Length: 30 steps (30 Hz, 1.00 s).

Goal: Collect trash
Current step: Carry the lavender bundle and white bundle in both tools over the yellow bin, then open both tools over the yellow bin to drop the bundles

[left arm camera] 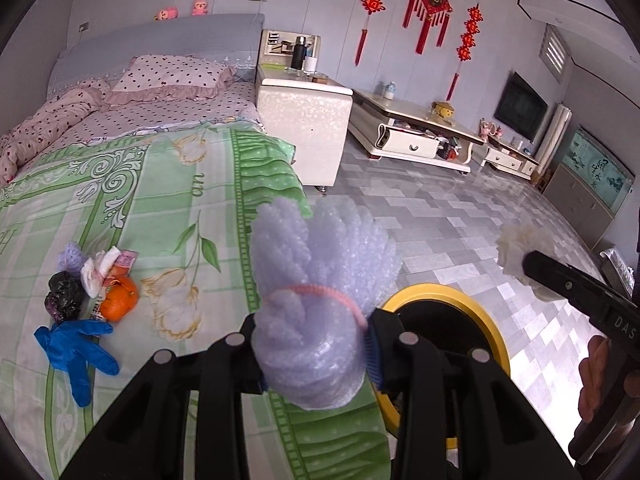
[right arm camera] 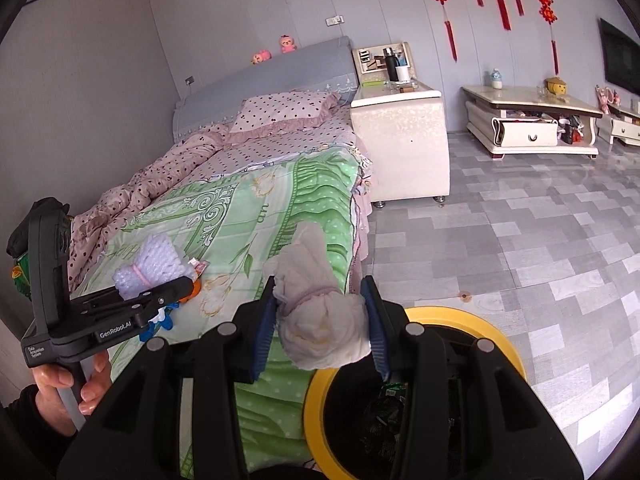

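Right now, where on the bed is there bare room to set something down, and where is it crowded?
Bare: the green blanket between the dotted pillow and the trash pile, and the strip between the orange and the bed's edge. Crowded: the near-left patch, where the orange, blue glove, black bag and tissue bunch together.

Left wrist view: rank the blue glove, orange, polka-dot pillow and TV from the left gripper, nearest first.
1. Blue glove, on the bed, left of the left gripper.
2. Orange, just behind the glove.
3. Polka-dot pillow, at the headboard.
4. TV, far right wall.
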Available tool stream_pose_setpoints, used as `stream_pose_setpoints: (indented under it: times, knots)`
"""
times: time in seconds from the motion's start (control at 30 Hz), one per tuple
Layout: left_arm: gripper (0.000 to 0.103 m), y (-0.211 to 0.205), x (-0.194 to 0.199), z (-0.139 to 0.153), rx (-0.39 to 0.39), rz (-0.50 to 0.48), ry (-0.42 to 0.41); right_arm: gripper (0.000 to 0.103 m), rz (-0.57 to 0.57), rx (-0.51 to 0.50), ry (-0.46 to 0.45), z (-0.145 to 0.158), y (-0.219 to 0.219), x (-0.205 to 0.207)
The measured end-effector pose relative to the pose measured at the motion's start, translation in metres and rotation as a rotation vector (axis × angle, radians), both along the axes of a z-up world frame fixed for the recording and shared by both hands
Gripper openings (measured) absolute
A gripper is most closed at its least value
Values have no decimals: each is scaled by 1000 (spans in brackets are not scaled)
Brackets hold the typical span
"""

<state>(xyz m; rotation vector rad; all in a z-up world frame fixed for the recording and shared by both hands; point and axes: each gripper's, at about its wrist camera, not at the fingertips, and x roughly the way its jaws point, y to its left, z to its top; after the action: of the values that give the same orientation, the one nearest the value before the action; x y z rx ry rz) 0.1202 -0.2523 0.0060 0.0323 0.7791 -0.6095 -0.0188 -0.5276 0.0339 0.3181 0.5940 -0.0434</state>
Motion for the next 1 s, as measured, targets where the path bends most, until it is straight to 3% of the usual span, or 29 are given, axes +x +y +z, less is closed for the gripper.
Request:
stream_pose_setpoints:
  times: [0.57,1.0]
  knots:
    - [33,-85,-16,-47,53,-120,77,40,-103,71,78,-50,-65,-7]
    - [35,-111,-27,-71,55,-189,129,43,-145,114,114,-80,-90,-13]
